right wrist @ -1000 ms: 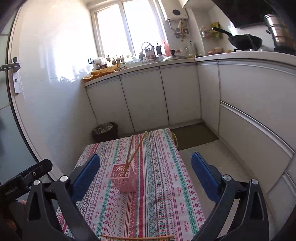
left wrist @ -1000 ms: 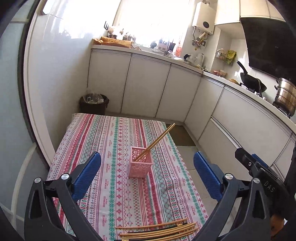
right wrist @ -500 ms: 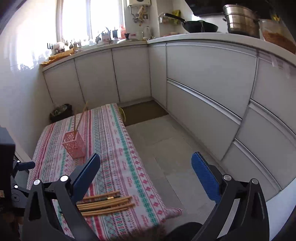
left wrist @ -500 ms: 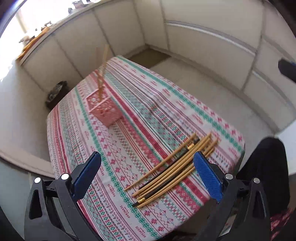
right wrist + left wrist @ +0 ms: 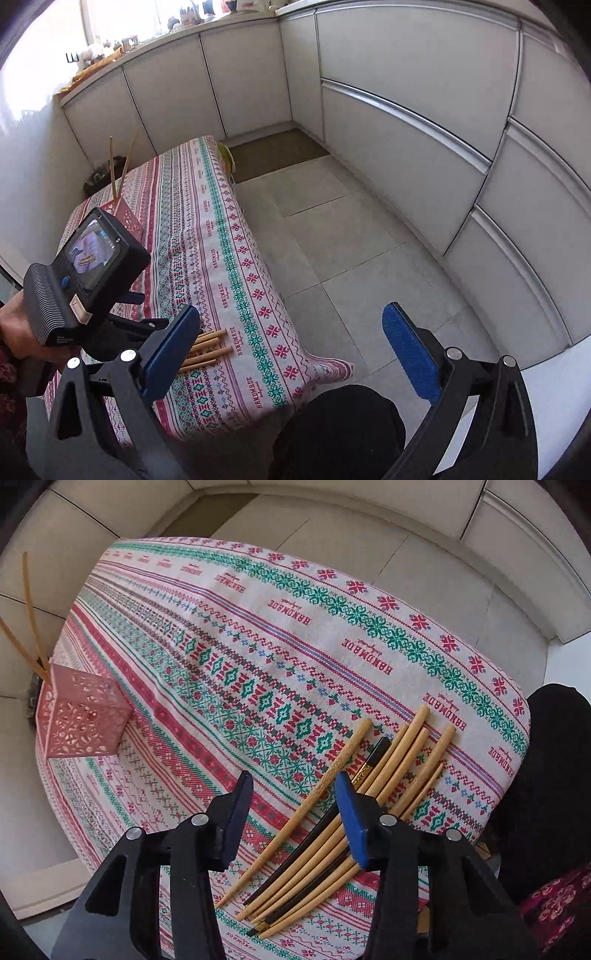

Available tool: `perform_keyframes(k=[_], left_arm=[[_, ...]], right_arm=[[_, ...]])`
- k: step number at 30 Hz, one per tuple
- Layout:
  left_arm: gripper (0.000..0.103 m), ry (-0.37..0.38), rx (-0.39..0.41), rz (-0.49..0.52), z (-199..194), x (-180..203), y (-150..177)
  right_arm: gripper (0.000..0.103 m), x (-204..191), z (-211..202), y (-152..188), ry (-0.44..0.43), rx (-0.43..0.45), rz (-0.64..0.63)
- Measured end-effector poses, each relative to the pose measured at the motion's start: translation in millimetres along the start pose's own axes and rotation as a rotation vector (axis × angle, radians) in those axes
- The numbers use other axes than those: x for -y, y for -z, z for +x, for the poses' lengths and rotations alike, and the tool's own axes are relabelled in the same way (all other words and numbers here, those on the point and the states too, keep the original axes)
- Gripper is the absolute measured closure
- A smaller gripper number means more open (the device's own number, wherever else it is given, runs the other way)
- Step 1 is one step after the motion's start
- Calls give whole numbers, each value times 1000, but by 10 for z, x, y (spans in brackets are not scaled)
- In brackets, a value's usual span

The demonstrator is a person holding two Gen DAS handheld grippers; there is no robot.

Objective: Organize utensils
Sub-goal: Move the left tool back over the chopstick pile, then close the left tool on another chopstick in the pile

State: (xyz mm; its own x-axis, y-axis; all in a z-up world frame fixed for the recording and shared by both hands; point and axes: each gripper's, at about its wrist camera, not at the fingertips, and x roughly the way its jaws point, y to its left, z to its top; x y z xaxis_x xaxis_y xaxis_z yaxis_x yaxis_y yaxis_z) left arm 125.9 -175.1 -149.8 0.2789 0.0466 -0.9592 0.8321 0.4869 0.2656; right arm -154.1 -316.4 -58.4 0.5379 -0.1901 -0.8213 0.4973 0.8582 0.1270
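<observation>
Several bamboo and black chopsticks [image 5: 406, 753] lie in a bundle on the patterned tablecloth [image 5: 258, 646] near its front corner. My left gripper [image 5: 293, 808] points steeply down over them. Its jaws are closing, with one carved bamboo chopstick [image 5: 332, 771] between the pads but not pressed. A pink perforated holder [image 5: 85, 720] stands far left with two chopsticks [image 5: 31, 620] in it. My right gripper [image 5: 291, 347] is wide open and holds nothing, hanging past the table's corner. In its view I see the chopstick ends [image 5: 210, 345], the holder [image 5: 127, 214] and the left gripper's body [image 5: 92, 258].
A person's dark-clad knee [image 5: 546, 775] sits right at the table's front corner, also seen as a knee [image 5: 343, 424] below my right gripper. White cabinets [image 5: 406, 110] ring a tiled floor [image 5: 332, 240]. A bin [image 5: 96, 177] stands behind the table.
My left gripper has dropped and tipped down onto the chopstick bundle, and its jaws have narrowed around one stick. The right gripper has lowered and tilted down a little.
</observation>
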Motion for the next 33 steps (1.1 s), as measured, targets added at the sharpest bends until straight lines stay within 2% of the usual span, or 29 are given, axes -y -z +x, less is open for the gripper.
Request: perform_keyframes(k=[3, 8, 10, 15, 19, 22, 23, 24, 25, 28, 29, 31, 32, 33], left_arm=[[59, 23, -17, 19, 75, -7, -37], [60, 21, -39, 22, 230, -60, -78], [60, 46, -22, 20, 206, -68, -75], [60, 40, 16, 26, 122, -73, -93], [55, 42, -22, 53, 187, -115, -161], [50, 70, -17, 32, 234, -177, -169], [55, 78, -14, 11, 252, -227, -166], [94, 70, -33, -4, 316, -239, -149], [100, 46, -37, -11, 389, -252, -110], [101, 79, 41, -72, 382, -325, 9], [97, 109, 76, -113, 381, -388, 67], [63, 164, 103, -188, 387, -545, 197], [40, 201, 107, -205, 376, -602, 260], [41, 216, 125, -196, 324, -612, 285]], right_arm=[[7, -19, 65, -33, -24, -28, 10], [7, -2, 185, -10, -52, -90, 47], [7, 12, 206, 14, -49, -103, 59], [7, 31, 266, 47, -46, -136, 81], [7, 11, 302, 60, -42, -159, 81], [7, 6, 352, 71, -45, -181, 97], [7, 8, 378, 77, -51, -193, 108], [7, 5, 411, 87, -61, -206, 125], [7, 4, 446, 101, -67, -220, 140], [7, -18, 606, 187, -101, -300, 194], [7, -32, 653, 218, -113, -329, 210], [7, -56, 706, 268, -138, -366, 236], [7, -71, 710, 286, -134, -366, 235], [7, -88, 703, 291, -127, -362, 229]])
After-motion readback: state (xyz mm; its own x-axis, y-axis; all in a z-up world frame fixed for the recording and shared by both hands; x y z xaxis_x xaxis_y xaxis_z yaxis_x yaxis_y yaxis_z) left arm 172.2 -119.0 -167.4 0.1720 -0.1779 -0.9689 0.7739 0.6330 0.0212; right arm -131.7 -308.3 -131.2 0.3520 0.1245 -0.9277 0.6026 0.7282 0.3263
